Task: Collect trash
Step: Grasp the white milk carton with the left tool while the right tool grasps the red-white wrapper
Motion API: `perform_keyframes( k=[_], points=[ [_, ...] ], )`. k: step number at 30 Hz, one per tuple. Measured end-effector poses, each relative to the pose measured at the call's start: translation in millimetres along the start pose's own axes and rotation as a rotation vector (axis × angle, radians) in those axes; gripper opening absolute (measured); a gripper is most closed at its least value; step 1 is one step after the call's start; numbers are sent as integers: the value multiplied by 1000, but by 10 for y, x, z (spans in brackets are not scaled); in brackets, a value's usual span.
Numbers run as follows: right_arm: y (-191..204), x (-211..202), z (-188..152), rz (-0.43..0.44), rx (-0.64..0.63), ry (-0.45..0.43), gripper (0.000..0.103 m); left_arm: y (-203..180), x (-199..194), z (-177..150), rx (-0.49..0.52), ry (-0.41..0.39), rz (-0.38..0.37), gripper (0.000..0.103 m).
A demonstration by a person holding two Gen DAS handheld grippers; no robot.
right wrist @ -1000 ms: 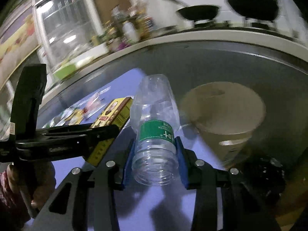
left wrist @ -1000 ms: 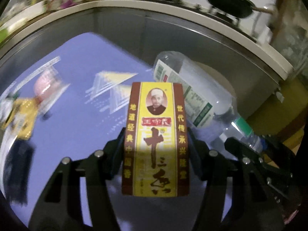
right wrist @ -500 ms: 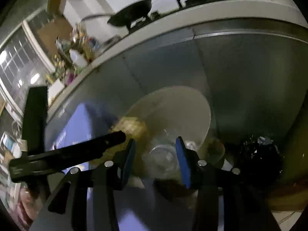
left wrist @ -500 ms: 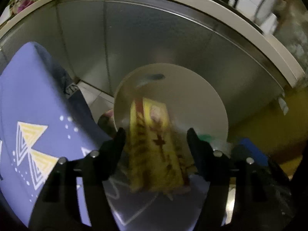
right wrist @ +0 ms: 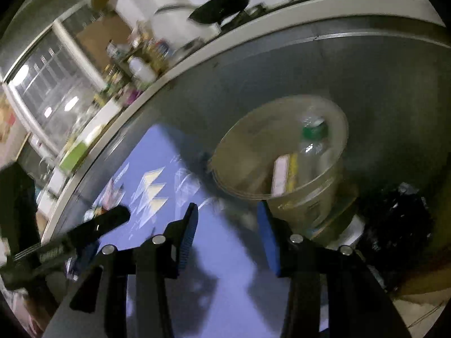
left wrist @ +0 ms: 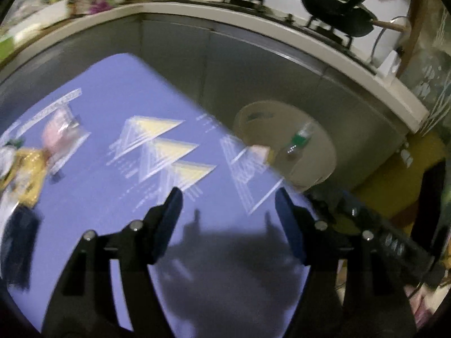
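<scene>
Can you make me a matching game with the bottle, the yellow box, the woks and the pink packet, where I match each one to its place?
Things:
1. plastic bottle
2. yellow box
3. black woks
4. pink packet

Places:
A. on the stove at the back
B. lying on the purple tablecloth
C. in the round bin, green label showing
D. in the round bin, standing on end next to the bottle

Pairs: 1-C, 2-D, 3-A, 4-B
</scene>
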State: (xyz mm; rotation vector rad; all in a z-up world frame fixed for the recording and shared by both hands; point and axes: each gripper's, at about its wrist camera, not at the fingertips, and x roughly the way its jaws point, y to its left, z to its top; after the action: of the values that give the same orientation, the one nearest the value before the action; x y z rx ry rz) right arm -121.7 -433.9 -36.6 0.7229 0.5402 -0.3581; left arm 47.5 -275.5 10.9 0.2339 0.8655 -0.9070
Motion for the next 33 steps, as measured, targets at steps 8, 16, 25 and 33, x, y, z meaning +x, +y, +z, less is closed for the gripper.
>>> perform_keyframes(
  k=[8, 16, 25, 33],
  points=[
    [810, 335, -372, 135, -97, 156, 50, 898, -837, -772, -82, -92, 244, 66],
    [1436, 565, -765, 160, -213, 255, 64, 1781, -1314, -942, -183, -225, 500, 77],
    [1515, 577, -747, 156, -260, 299, 65, 1882, -698, -687, -27, -147, 553, 80],
    [1978, 1227, 169, 247, -335, 181, 65, 1651, -747, -778, -59, -132, 436, 47]
  ],
)
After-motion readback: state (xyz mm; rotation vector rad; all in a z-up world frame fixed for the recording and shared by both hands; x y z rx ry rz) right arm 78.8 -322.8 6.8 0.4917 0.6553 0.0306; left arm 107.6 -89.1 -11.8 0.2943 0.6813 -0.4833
